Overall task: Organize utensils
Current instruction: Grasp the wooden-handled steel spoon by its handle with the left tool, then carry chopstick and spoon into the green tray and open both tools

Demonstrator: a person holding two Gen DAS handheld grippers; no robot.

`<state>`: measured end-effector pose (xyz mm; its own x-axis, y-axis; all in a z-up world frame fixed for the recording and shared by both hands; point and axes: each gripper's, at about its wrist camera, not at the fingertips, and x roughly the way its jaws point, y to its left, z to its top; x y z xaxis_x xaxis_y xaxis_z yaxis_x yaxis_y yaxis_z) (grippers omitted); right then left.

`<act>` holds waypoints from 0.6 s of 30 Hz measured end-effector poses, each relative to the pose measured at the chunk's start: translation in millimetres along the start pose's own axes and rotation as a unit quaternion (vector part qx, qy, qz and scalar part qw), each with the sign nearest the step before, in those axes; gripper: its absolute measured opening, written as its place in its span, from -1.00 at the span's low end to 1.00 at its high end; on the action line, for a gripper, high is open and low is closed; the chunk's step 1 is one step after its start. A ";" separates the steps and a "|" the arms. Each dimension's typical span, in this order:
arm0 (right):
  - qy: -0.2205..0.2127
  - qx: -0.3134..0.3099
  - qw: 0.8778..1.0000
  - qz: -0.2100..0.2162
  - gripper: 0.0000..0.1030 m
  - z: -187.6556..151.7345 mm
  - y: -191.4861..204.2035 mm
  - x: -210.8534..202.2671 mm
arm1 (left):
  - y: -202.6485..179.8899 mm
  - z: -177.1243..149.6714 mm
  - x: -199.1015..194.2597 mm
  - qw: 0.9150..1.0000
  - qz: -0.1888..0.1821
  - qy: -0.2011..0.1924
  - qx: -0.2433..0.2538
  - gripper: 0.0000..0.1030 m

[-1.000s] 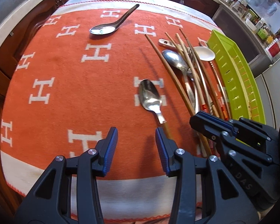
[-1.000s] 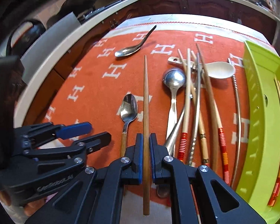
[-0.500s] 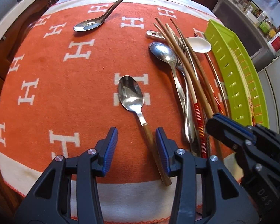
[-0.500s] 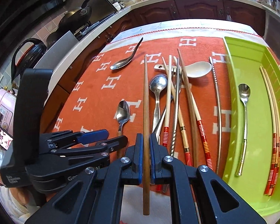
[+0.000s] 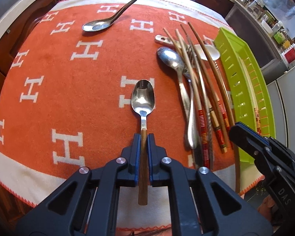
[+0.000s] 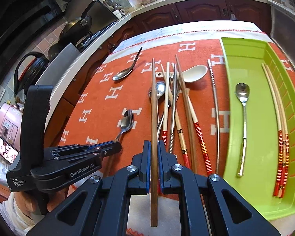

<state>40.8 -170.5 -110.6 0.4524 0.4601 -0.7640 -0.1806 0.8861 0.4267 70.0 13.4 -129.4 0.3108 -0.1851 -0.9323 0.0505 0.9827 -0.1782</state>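
Two grips, and both could slip.

Left wrist view: the left gripper (image 5: pixel 141 137) has its jaws clenched on the brown wooden handle of the small shiny metal spoon (image 5: pixel 143 100). The bowl sticks out toward 12 o'clock over the orange cloth with white H letters (image 5: pixel 68 78). The thin handle could twist and drop.

Right wrist view: the right gripper (image 6: pixel 154 147) squeezes the long plain brown chopstick (image 6: pixel 153 106) near its low end. The far tip could swing and bump the pile of utensils (image 6: pixel 177 106) before reaching the bright green plastic tray (image 6: pixel 251 59) at 2 o'clock.
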 end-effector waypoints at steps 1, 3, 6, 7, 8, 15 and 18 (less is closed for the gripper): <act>-0.004 0.003 1.000 0.000 -0.88 -0.4 -1.7 -4.0 | -2.0 0.0 -4.3 1.000 -0.001 -0.003 0.003 -0.91; -0.010 0.008 1.000 -0.001 -0.88 -0.1 -3.5 -10.1 | -9.5 2.3 -14.1 1.000 -0.008 -0.010 0.011 -0.91; -0.021 0.017 1.000 -0.003 -0.88 -1.3 -8.9 -22.3 | -25.4 8.7 -29.1 0.999 -0.029 -0.020 0.022 -0.91; -0.026 0.021 0.999 -0.004 -0.88 -1.7 -11.8 -27.5 | -33.2 11.9 -34.7 0.999 -0.039 -0.023 0.028 -0.91; -0.030 0.025 0.999 -0.005 -0.88 -1.9 -14.9 -32.4 | -41.5 15.6 -39.8 0.998 -0.047 -0.027 0.035 -0.91; -0.064 0.063 0.996 -0.024 -0.88 1.0 -45.5 -67.8 | -106.1 41.0 -59.1 0.991 -0.091 -0.048 0.086 -0.91; -0.079 0.085 0.992 -0.043 -0.88 5.0 -65.1 -85.7 | -134.2 50.0 -59.0 0.988 -0.106 -0.050 0.102 -0.91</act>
<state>18.1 -267.8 -70.5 0.5938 0.3573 -0.7209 0.0073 0.8935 0.4489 92.4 -107.1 -34.8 0.3651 -0.3944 -0.8433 0.3113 0.9054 -0.2887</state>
